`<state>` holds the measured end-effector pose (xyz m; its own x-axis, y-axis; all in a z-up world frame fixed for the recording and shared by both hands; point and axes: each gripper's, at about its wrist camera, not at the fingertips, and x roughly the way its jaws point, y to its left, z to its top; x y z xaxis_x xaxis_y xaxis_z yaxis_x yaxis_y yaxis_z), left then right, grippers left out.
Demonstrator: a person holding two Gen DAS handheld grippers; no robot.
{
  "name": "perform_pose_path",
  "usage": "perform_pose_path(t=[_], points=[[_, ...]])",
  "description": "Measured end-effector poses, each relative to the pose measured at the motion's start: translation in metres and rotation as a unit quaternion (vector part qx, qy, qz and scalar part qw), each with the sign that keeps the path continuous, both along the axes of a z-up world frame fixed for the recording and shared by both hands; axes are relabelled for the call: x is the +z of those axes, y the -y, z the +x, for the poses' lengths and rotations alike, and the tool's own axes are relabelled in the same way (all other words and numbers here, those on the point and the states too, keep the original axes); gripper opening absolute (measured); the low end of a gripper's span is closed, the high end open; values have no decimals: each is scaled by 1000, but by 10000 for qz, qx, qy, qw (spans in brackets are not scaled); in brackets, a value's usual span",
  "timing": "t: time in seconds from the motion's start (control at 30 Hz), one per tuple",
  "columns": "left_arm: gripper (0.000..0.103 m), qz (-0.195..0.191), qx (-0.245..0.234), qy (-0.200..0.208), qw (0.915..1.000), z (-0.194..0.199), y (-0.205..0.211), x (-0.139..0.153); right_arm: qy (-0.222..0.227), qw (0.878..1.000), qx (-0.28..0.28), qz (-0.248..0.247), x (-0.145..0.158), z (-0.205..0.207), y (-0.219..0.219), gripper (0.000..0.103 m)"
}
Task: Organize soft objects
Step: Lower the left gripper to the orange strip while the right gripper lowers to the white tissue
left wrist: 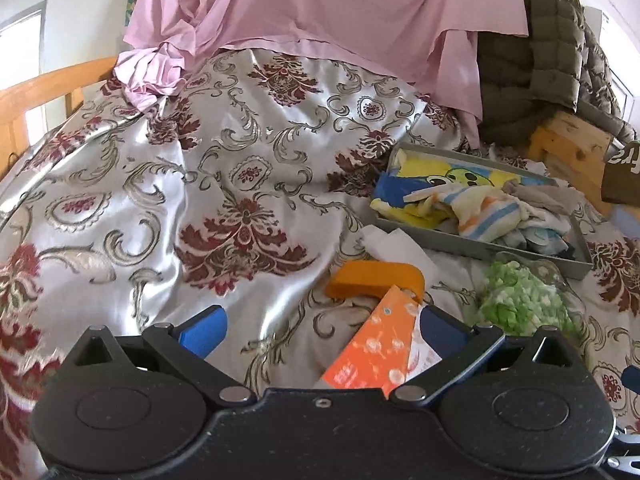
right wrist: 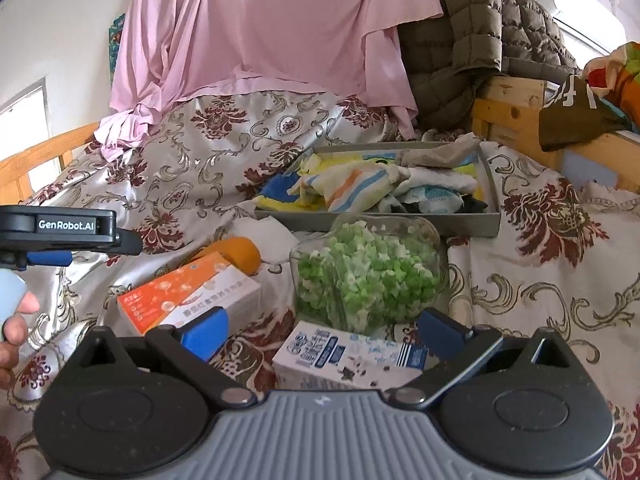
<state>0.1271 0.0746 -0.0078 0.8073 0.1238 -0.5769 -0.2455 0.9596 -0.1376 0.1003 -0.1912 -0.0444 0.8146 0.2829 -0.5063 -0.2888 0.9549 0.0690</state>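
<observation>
A grey tray [right wrist: 490,184] [left wrist: 480,250] lies on the patterned bedspread, filled with soft cloths: a striped towel [right wrist: 348,188] [left wrist: 476,210], a yellow cartoon cloth [left wrist: 460,174] and a grey rag [right wrist: 436,156]. My left gripper [left wrist: 320,330] is open above the bed, with an orange-and-white box [left wrist: 372,352] between its blue fingers, not clamped. My right gripper [right wrist: 320,332] is open too, hovering over a blue-and-white carton [right wrist: 348,360]. In the right wrist view the left gripper [right wrist: 80,236] shows at the left edge, held by a hand [right wrist: 16,320].
A clear bag of green and white bits [right wrist: 364,272] [left wrist: 524,300] lies before the tray. An orange rounded object [left wrist: 376,276] and white tissue [left wrist: 396,244] lie beside it. Pink sheet [right wrist: 272,32] and an olive quilted jacket [right wrist: 472,28] hang behind. Wooden bed rails [right wrist: 516,116] flank both sides.
</observation>
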Motion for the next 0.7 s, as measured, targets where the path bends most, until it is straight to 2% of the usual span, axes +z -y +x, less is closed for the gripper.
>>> perform_pose_path(t=[0.13,0.2,0.3,0.47,0.53,0.7], points=[[102,-10,-349,-24,9994,25,-3,3,19,10000,60,-51,3,9,-1,103],[102,-4,-683,-58,9976,43,-4,1,7,9997,235,11,6,14,-1,103],[102,29,-914,57,9958,70,-10,-5,-36,9989,467,-33,11,24,-3,103],[102,-427,-1254,40,9912,105,-29,-30,-72,9967,627,-519,18,44,-11,103],[102,-462,-1385,-29,9893,116,-34,-40,-51,9945,702,-773,20,57,-17,103],[102,-830,-1468,-121,9856,137,-48,-57,-16,9885,713,-1333,21,89,-38,103]])
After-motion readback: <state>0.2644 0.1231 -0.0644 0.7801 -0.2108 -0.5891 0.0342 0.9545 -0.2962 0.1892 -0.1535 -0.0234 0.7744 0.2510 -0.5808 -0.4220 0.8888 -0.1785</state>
